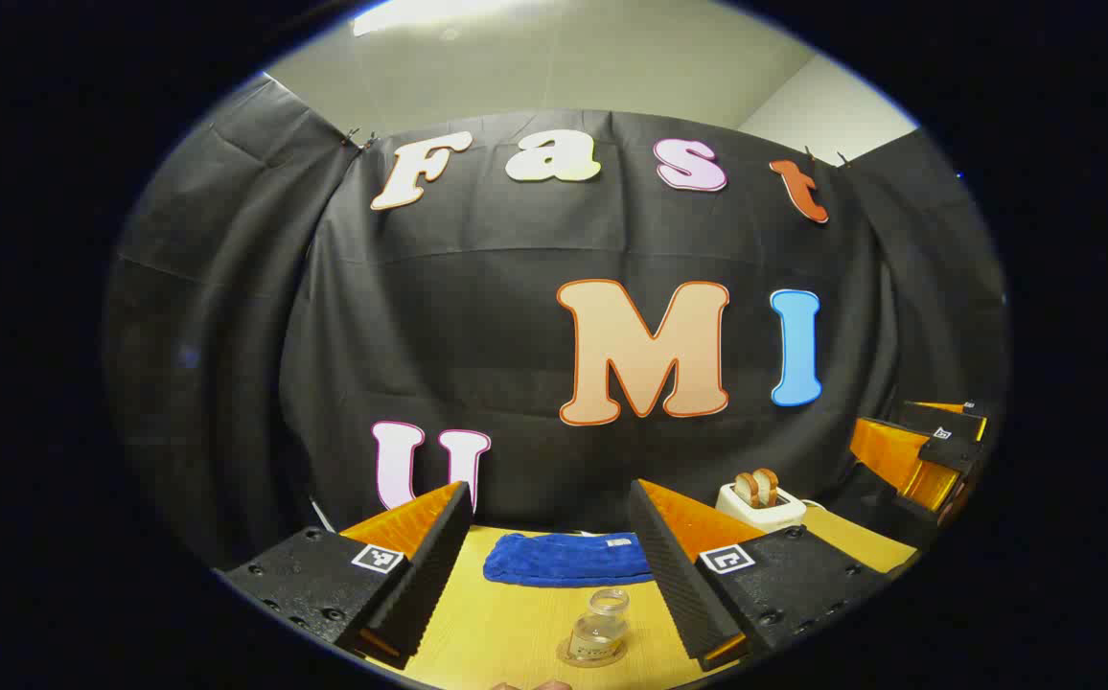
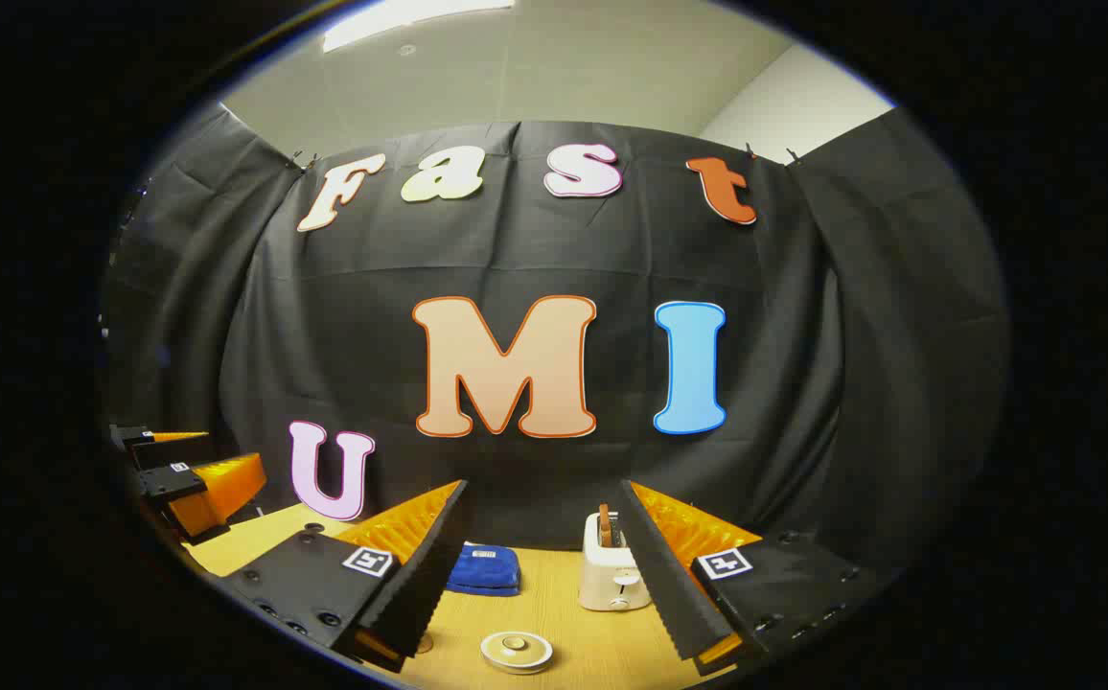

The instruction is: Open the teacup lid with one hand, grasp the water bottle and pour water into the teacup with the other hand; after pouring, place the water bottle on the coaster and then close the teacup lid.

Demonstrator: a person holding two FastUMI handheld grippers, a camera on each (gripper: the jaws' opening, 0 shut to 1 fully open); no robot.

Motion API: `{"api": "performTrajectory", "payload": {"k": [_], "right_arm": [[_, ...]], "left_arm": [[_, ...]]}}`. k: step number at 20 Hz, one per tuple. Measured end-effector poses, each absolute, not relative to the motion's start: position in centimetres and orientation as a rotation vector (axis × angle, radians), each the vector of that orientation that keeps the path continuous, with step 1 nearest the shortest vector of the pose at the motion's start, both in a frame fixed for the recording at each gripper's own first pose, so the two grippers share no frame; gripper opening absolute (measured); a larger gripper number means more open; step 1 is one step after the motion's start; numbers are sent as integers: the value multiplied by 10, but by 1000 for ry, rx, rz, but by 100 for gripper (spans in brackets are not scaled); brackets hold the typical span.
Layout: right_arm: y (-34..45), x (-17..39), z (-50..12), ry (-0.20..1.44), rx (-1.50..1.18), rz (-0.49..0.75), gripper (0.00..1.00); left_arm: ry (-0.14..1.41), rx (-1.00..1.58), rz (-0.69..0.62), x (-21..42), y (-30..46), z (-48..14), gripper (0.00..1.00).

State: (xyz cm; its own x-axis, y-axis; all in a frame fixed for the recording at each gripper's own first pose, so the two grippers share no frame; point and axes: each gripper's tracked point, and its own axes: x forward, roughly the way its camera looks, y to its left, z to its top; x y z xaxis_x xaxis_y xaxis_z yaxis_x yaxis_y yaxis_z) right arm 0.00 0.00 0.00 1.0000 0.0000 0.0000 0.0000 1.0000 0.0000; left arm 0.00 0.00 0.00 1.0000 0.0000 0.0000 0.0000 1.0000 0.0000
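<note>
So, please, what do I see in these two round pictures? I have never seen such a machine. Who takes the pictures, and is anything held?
There is no robot here. A person holds a two-finger tool in each hand. A small camera rides on each one and looks forward along its fingers, which is why two fingers show at the bottom of each picture.

The left gripper view shows the left tool, open and holding nothing. Between its fingers, on the wooden table, stands a small clear container, likely the water bottle. A blue cloth lies behind it, and a toaster with bread stands to the side.

The right gripper view shows the right tool, also open and empty. Below it is a round cream lid, probably the teacup's.
</note>
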Motion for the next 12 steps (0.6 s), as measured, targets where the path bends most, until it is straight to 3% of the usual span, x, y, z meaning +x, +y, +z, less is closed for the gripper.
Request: {"api": "performTrajectory", "payload": {"k": [3,4,5,8,9,10,11,12], "right_arm": [[2,0,3,-3,2,12,100],[3,0,2,-3,1,18,93],[4,0,2,-2,1,23,92],[4,2,-1,8,1,31,100],[5,2,-1,4,2,39,92],[7,1,0,-2,5,48,100],[6,3,2,-8,4,49,100],[6,4,2,-12,0,47,92]], "left_arm": [[-9,9,10,-3,5,3,95],[-12,11,6,-4,4,3,97],[-14,11,4,-5,4,4,95],[-10,17,8,-5,6,4,95],[-11,19,10,-7,7,4,95],[-14,21,12,-8,8,5,95],[-16,24,16,-8,9,6,95],[-17,27,20,-9,10,7,95]]}}
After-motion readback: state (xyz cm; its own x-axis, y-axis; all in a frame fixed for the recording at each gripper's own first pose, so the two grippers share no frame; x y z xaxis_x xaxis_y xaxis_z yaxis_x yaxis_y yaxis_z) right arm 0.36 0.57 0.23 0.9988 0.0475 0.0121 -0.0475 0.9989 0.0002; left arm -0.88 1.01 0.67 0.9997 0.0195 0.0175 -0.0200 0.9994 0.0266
